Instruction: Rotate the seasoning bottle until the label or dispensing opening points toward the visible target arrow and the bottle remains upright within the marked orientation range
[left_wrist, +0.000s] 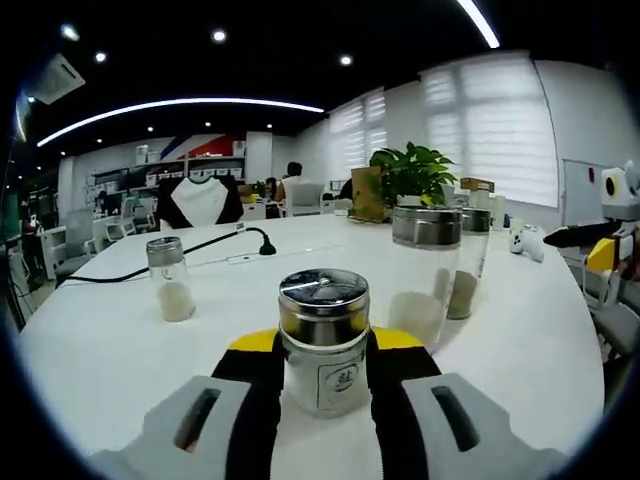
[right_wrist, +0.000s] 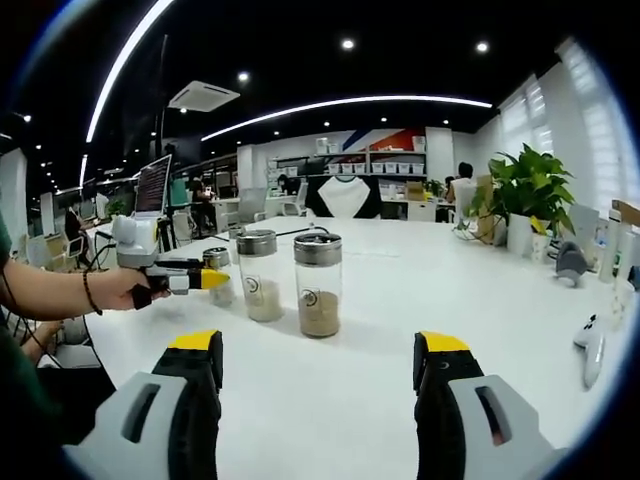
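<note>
A short glass seasoning bottle (left_wrist: 322, 345) with a shiny metal lid stands upright on the white table (left_wrist: 100, 350). Its label faces the camera, and white powder fills the lower part. My left gripper (left_wrist: 325, 340) is shut on it, with the black, yellow-tipped jaws pressed against both its sides. In the right gripper view the same left gripper (right_wrist: 205, 281) is held by a hand at the left, at the small bottle (right_wrist: 219, 275). My right gripper (right_wrist: 318, 350) is open over bare table, with nothing between its jaws and well short of the bottles.
Two taller jars (right_wrist: 260, 278) (right_wrist: 318, 285) stand beside the gripped bottle, and another small bottle (left_wrist: 170, 280) stands off to the left. A black cable (left_wrist: 200, 248), a potted plant (left_wrist: 410, 175) and a white controller (right_wrist: 590, 350) are also on the table. A person's forearm (right_wrist: 60, 290) reaches in.
</note>
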